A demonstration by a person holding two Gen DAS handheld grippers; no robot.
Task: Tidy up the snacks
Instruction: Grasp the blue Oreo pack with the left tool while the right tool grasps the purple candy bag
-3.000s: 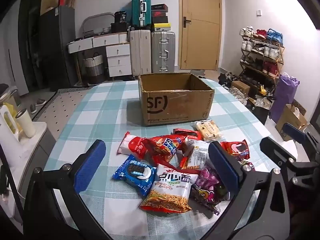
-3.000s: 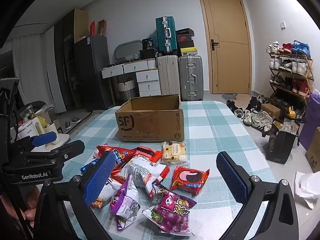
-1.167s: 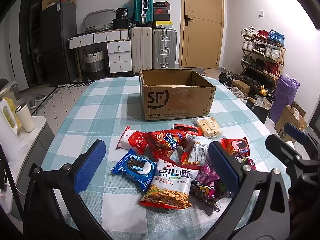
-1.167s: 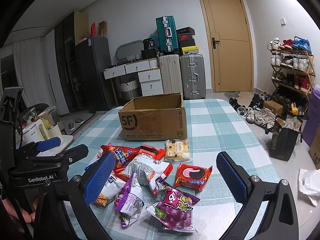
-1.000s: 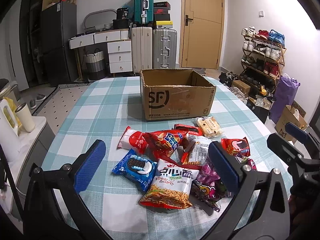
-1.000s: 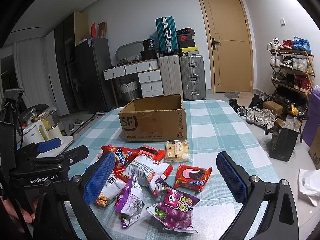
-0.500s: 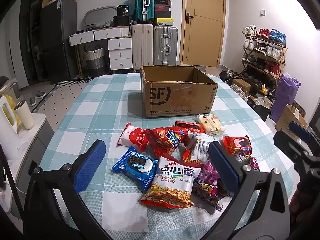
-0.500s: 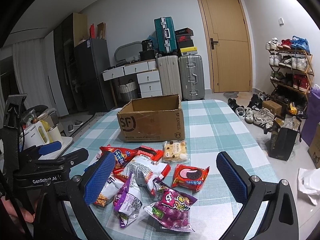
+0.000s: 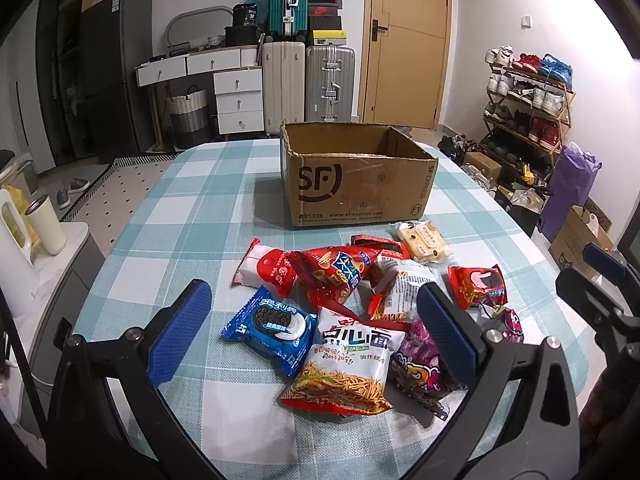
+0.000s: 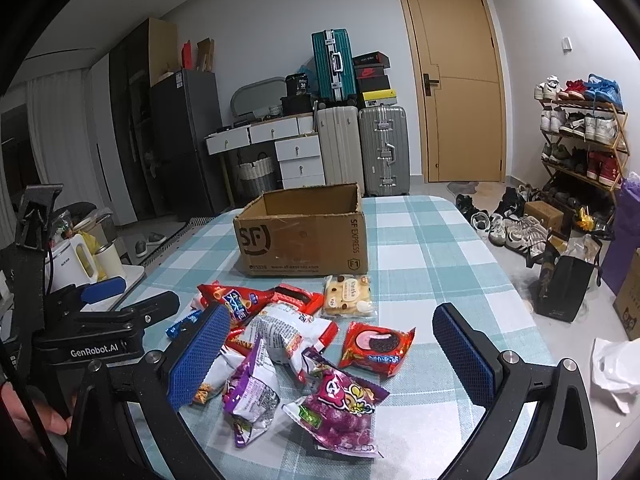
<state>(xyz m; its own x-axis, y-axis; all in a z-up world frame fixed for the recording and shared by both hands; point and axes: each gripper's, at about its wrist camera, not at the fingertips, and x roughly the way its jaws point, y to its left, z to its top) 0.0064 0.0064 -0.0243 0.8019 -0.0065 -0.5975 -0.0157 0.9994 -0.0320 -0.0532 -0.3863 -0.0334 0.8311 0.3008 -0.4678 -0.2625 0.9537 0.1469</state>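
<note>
An open SF cardboard box (image 9: 356, 184) (image 10: 304, 236) stands on the checked table, apparently empty. In front of it lies a pile of several snack packs: a blue cookie pack (image 9: 272, 330), a noodle-snack bag (image 9: 348, 364), a red cookie pack (image 10: 376, 346), a purple candy bag (image 10: 340, 408), a pale cake pack (image 10: 350, 296). My left gripper (image 9: 314, 330) is open and empty, hovering just before the pile's left side. My right gripper (image 10: 332, 354) is open and empty before its right side. Each gripper shows in the other's view.
The table (image 9: 192, 208) has a teal-and-white cloth. A kettle and cups (image 9: 24, 220) stand on a side unit at left. Suitcases, drawers and a door are behind; a shoe rack (image 10: 580, 140) and bags are on the floor at right.
Both grippers have edged slightly forward and down toward the pile; the box and snacks look a little nearer. Nothing was grasped or moved.
</note>
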